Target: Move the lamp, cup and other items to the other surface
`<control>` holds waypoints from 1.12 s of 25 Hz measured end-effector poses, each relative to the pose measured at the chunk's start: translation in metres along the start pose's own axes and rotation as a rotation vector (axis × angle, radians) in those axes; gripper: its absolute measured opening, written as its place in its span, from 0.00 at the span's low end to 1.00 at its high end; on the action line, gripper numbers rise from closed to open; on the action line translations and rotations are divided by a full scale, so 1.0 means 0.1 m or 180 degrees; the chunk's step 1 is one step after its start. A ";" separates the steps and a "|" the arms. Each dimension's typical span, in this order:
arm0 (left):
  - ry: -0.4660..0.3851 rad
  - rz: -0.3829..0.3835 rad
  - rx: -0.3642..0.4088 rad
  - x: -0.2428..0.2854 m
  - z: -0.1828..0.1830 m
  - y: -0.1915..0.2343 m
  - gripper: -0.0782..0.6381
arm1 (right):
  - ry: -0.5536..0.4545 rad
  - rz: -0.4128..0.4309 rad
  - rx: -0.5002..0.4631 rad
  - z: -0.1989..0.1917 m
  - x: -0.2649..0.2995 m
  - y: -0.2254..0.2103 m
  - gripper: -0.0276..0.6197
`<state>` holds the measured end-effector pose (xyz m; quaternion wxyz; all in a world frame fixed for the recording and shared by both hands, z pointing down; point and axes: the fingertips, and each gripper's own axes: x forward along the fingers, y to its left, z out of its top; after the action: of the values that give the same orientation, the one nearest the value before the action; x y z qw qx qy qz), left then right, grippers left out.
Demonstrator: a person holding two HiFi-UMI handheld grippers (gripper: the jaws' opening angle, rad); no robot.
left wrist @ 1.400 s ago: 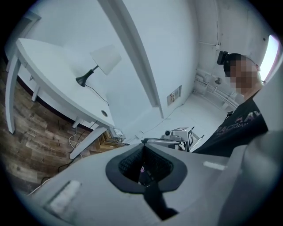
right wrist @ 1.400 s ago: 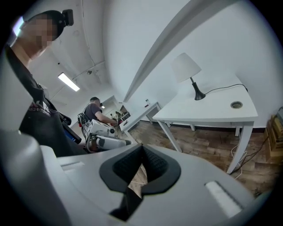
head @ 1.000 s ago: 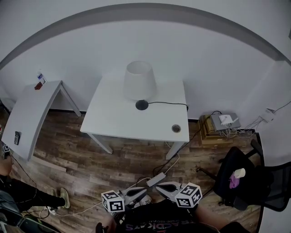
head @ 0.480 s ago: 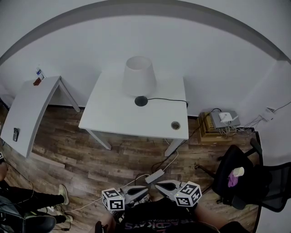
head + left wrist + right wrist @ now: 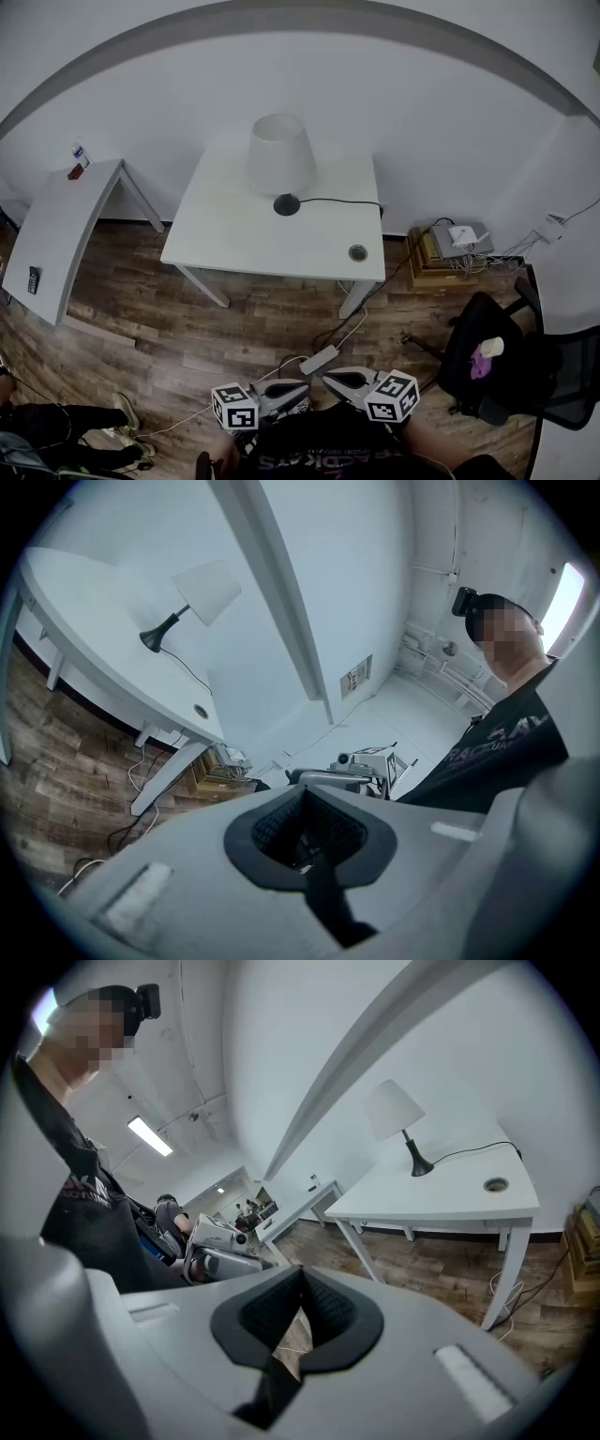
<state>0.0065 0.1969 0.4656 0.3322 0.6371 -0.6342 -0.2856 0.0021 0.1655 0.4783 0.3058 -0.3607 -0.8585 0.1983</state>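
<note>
- Wood floor (image 5: pixel 187 328) and a white wall (image 5: pixel 422 122) fill the room.
- A big white table (image 5: pixel 234 234) stands against the wall. A small side table (image 5: pixel 66 225) stands to its left, well apart from it.
- A black chair (image 5: pixel 487 375) sits at the right. It holds a small purple and white thing (image 5: pixel 485 359) on its seat.
- A low wooden stand (image 5: pixel 433 262) by the wall holds a white box (image 5: pixel 463 235) with wires beside it.
- The lamp (image 5: pixel 279 159) stands upright at the back of the big table. Its black cord (image 5: pixel 342 202) runs to the right.
- The left tongs (image 5: pixel 298 389) and the right tongs (image 5: pixel 333 378) are low down, close to the person's body. Both are well apart from the lamp, with bare floor in between.
- Both tongs have their jaws together, with nothing held in them.
- A power strip (image 5: pixel 320 359) lies on the floor just past the tips of the tongs.
- A round ring (image 5: pixel 357 252) sits near the front right of the big table. I cannot tell if it is a cup or a hole.
- Only the head view shows the chair and the thing on it. Only the gripper views show the person's dark shirt (image 5: pixel 497 752), and the right gripper view shows more room behind the side table.
</note>
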 end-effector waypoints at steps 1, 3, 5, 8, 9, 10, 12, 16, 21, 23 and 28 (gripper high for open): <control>0.0008 0.0010 0.0003 0.00 0.00 0.01 0.11 | -0.0013 -0.0005 0.0002 0.00 -0.01 0.00 0.05; 0.0032 0.0024 0.0000 0.01 0.00 0.02 0.11 | -0.0025 -0.0004 0.0006 0.01 -0.01 -0.01 0.05; 0.0051 0.0028 -0.0025 0.02 -0.02 0.03 0.11 | -0.0034 -0.0001 0.0021 0.00 -0.01 0.00 0.05; 0.0052 0.0054 -0.0046 0.00 -0.05 0.03 0.11 | -0.0053 -0.0002 0.0043 -0.01 -0.01 0.00 0.05; 0.0050 0.0082 -0.0040 -0.01 -0.05 0.05 0.11 | -0.0048 -0.0004 0.0040 -0.02 -0.01 0.01 0.05; 0.0054 0.0124 -0.0028 -0.03 -0.05 0.07 0.11 | -0.0040 -0.0008 0.0034 -0.02 0.00 0.01 0.05; 0.0084 0.0235 0.0004 -0.07 -0.05 0.13 0.11 | -0.0034 -0.0020 0.0016 -0.01 0.03 0.02 0.05; 0.0121 0.0371 -0.0020 -0.16 -0.11 0.18 0.11 | -0.0017 -0.0056 0.0016 -0.02 0.05 0.07 0.06; -0.0066 0.0518 0.0083 -0.30 0.06 0.34 0.11 | -0.0211 -0.0300 -0.0081 0.17 -0.01 -0.12 0.10; -0.0104 0.0568 0.0083 -0.35 0.08 0.36 0.11 | -0.0280 -0.0467 0.0015 0.21 -0.12 -0.21 0.12; -0.0173 0.0595 -0.0079 -0.46 -0.03 0.33 0.11 | -0.0199 -0.0903 0.0202 0.08 -0.44 -0.38 0.15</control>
<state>-0.0128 0.2440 0.4906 0.3480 0.5630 -0.6961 -0.2783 0.0019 0.1069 0.4768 0.3151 -0.2195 -0.9033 0.1913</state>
